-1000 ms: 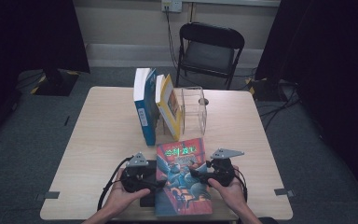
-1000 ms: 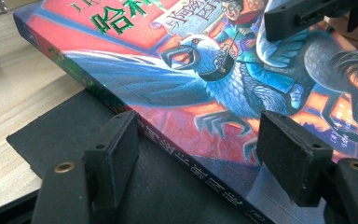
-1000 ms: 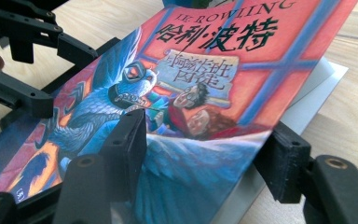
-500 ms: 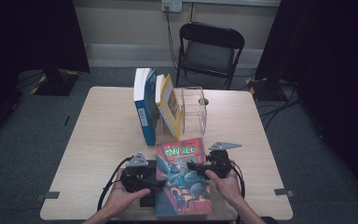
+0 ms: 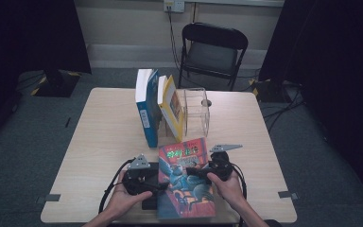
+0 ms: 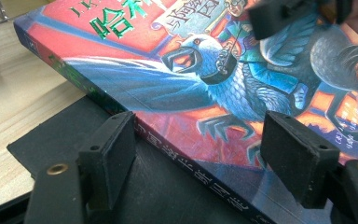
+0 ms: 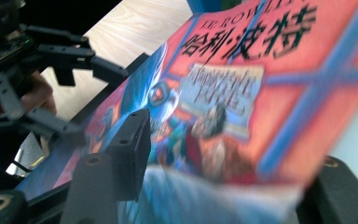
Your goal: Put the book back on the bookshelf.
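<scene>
The red-and-blue paperback book (image 5: 185, 179) lies at the near table (image 5: 99, 142) edge, in front of the upright books (image 5: 158, 109), while the left gripper (image 6: 200, 154) straddles its spine loosely and the right gripper (image 7: 223, 154), jaws just closing, holds its far edge.

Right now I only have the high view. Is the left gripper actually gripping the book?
Observer: No. The left gripper has its jaws open astride the spine edge of the book, pads clear of it.
Operator: Where do its pads sit?
Observer: One hangs over the black mat beside the spine, the other over the cover.
Operator: Right side?
Observer: The right gripper has just been closing, with the book's edge between its jaws. It's too blurred to tell if the pads press.
</scene>
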{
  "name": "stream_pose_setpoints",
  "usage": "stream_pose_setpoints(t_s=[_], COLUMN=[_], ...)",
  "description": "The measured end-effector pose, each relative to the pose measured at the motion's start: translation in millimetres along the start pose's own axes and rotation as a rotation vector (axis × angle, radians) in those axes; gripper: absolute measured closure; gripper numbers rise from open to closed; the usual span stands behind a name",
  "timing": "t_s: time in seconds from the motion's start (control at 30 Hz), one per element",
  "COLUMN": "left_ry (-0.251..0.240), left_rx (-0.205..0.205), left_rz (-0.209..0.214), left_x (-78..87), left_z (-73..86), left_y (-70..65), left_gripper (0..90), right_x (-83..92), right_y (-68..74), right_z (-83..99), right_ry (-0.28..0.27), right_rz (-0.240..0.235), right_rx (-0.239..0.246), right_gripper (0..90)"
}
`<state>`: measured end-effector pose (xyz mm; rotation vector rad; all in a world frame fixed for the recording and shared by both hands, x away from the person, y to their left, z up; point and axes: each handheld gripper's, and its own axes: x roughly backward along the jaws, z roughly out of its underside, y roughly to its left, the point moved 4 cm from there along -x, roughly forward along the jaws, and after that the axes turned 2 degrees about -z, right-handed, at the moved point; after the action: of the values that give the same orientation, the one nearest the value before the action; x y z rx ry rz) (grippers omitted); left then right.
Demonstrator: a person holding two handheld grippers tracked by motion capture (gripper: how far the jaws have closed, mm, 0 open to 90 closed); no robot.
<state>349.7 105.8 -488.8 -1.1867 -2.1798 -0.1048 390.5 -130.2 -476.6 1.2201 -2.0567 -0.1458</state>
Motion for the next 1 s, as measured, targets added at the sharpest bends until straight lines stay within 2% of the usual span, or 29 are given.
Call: stream_pose_setpoints(t_s=[0.1,0.2,0.23,0.27,0.3,0.33,0.37,0.47,0.5,0.53,0.57,0.63,0.87,1.0], left_ry=[-0.004,0.000,0.001,0.001,0.004,0.004,0.005,-0.007,-0.009,-0.009,-0.011,-0.009,-0.027,-0.034], left_rx=[-0.006,-0.004,0.001,0.001,-0.002,-0.002,0.000,0.010,0.027,0.027,0.043,0.040,0.090,0.118], left_rz=[0.005,-0.003,-0.003,-0.003,-0.003,-0.003,0.000,-0.010,-0.009,-0.009,-0.005,-0.008,0.005,0.032], left_x=[-0.6,-0.8,-0.9,-0.9,-0.8,-0.8,-0.7,1.1,0.9,0.9,1.7,2.0,1.5,0.3], left_z=[0.0,-0.5,-0.7,-0.7,-0.9,-0.9,-0.9,-1.1,-1.1,-1.1,-1.3,-1.3,-2.3,-3.5], left_y=[1.0,0.6,0.4,0.4,0.6,0.6,0.8,2.8,6.0,6.0,8.0,8.3,11.2,12.7], left_gripper=[25.1,25.0,25.0,25.0,25.0,25.0,25.2,29.1,28.2,28.1,29.9,29.7,26.2,23.8], right_x=[-5.3,-10.3,-16.7,-16.7,-18.5,-18.5,-16.5,-13.8,-12.6,-12.6,-11.4,-10.2,-3.7,-1.5], right_y=[-1.2,-2.6,-4.7,-4.7,-6.5,-6.5,-6.9,-7.8,-8.7,-8.7,-8.0,-6.4,0.8,6.5], right_z=[-6.4,-12.4,-15.7,-15.7,-16.9,-16.9,-15.5,-12.4,-10.2,-10.2,-11.0,-12.6,-14.3,-14.5], right_ry=[0.022,0.020,0.033,0.033,0.040,0.040,0.055,0.057,0.056,0.056,0.050,0.044,-0.004,-0.020], right_rz=[-0.013,-0.019,-0.025,-0.025,-0.037,-0.037,-0.055,-0.083,-0.100,-0.100,-0.109,-0.110,-0.117,-0.138], right_rx=[-0.003,-0.004,-0.001,-0.001,0.001,0.001,-0.004,-0.012,-0.023,-0.023,-0.014,-0.006,0.015,0.033], right_gripper=[41.3,42.8,46.7,46.7,52.5,52.5,61.0,63.7,66.6,66.6,70.4,74.1,77.9,79.4])
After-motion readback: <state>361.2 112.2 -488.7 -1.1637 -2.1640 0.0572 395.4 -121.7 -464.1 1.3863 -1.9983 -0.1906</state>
